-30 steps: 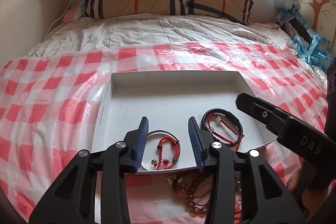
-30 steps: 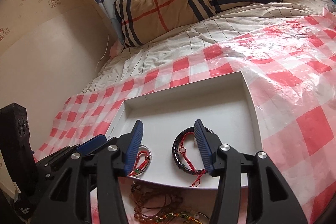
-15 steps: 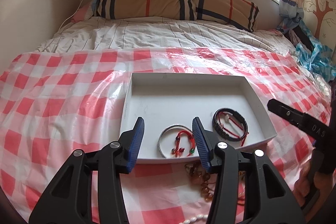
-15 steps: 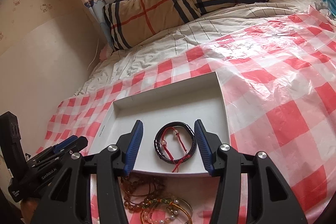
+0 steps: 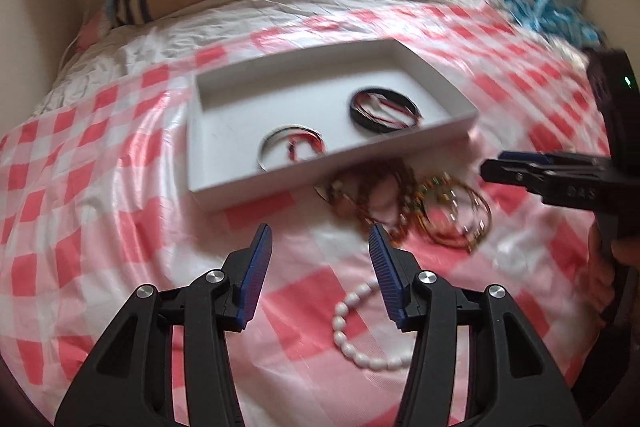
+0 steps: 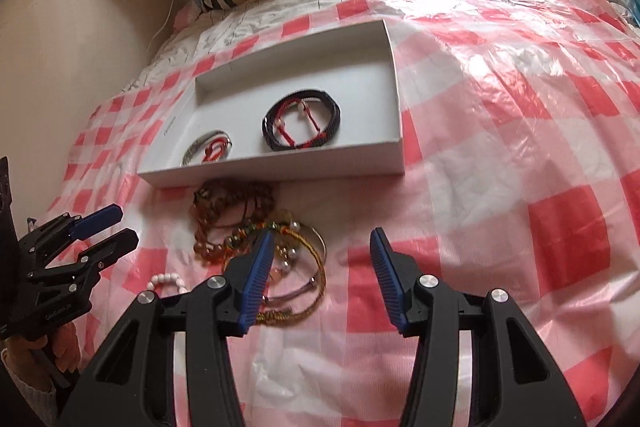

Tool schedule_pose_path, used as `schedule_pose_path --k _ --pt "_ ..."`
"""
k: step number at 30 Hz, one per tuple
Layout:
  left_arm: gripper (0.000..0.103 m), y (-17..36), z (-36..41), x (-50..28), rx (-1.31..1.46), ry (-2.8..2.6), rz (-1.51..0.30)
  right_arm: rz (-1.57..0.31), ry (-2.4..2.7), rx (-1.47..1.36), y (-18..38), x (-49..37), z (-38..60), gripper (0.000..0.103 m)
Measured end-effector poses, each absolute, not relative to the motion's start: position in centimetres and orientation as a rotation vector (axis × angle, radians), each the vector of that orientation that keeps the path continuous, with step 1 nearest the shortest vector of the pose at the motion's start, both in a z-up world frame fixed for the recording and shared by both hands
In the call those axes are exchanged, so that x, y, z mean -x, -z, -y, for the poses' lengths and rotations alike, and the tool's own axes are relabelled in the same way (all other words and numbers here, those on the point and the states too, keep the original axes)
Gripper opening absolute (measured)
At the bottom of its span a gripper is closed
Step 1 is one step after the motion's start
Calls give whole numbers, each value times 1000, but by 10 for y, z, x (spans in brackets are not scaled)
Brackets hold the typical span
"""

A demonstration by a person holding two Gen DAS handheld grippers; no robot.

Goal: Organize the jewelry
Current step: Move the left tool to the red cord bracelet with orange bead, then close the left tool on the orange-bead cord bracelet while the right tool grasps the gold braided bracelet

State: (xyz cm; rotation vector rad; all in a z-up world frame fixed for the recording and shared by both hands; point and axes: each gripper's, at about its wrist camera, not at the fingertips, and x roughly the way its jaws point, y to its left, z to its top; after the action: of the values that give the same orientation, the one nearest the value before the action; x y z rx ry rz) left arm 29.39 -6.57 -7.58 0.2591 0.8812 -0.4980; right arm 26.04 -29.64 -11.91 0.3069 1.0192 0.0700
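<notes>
- While both of our handheld tongs hang over a bed spread with a red-and-white checked plastic sheet point(image 5: 100, 163), we go view by view.
- Left wrist view: our left gripper point(image 5: 320, 251) has its blue-padded jaws parted with nothing between them. It points down at bare sheet, with a white pearl-bead bracelet point(image 5: 360, 327) lying loose just below its right jaw.
- Beyond it sits a shallow white cardboard tray point(image 5: 212, 183) holding two pieces well apart: a thin silver bangle with a red cord point(image 5: 290, 145) and a black coiled band with a red cord point(image 5: 384, 109). We judge they are spaced so each can be told from the other.
- Just outside the tray's near wall lies a tangled heap of brown-bead and gold-thread bracelets point(image 5: 408, 203), not yet sorted. Our right gripper point(image 5: 520, 167) reaches in from the right edge beside it.
- Right wrist view: that right gripper point(image 6: 320, 259) is likewise released and empty, its left jaw over the same heap point(image 6: 256, 223), probably lined up for the next pick.
- The tray point(image 6: 280, 175) lies beyond, touching the heap's far edge.
</notes>
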Motion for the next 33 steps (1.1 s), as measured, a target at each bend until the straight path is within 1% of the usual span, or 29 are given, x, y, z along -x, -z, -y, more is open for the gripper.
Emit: schedule_pose_path --k 3,4,5,6,11,13,14,15,16,17,18,22,29,33 --pt "48 78 73 -287 -285 518 -880 -1057 -77 -283 127 -256 290 50" --pt "50 78 73 -288 -273 518 -880 -1075 -68 -265 131 -256 287 50" --pt "52 78 73 -291 -252 513 -881 -1087 -64 -256 134 -256 285 48" --pt "53 79 72 -295 -220 501 -887 -1101 -69 -255 136 -257 283 44" --pt "53 91 80 -326 -147 449 -925 -1125 -60 -210 141 -256 279 38" --pt "53 97 87 -337 -138 420 -934 -1130 -67 -205 142 -255 279 27" --pt "53 101 90 -341 -129 405 -943 -1133 -76 -207 142 -256 279 18" --pt "52 105 92 -345 -117 396 -954 -1135 -84 -204 142 -255 278 13" --pt "47 109 93 -347 -107 400 -968 -1137 -91 -191 141 -255 276 11" --pt "23 115 94 -349 -106 410 -990 -1139 -95 -174 141 -255 273 8" --pt "15 118 95 -350 -114 410 -1006 -1141 -95 -158 140 -254 271 6" --pt "14 116 84 -340 -132 400 -1008 -1127 -111 -163 134 -241 268 5" --pt "14 92 44 -317 -115 440 -1010 -1093 -134 -212 121 -199 274 5" --pt "15 99 45 -312 -182 452 -1052 -1113 -113 -253 125 -200 281 5"
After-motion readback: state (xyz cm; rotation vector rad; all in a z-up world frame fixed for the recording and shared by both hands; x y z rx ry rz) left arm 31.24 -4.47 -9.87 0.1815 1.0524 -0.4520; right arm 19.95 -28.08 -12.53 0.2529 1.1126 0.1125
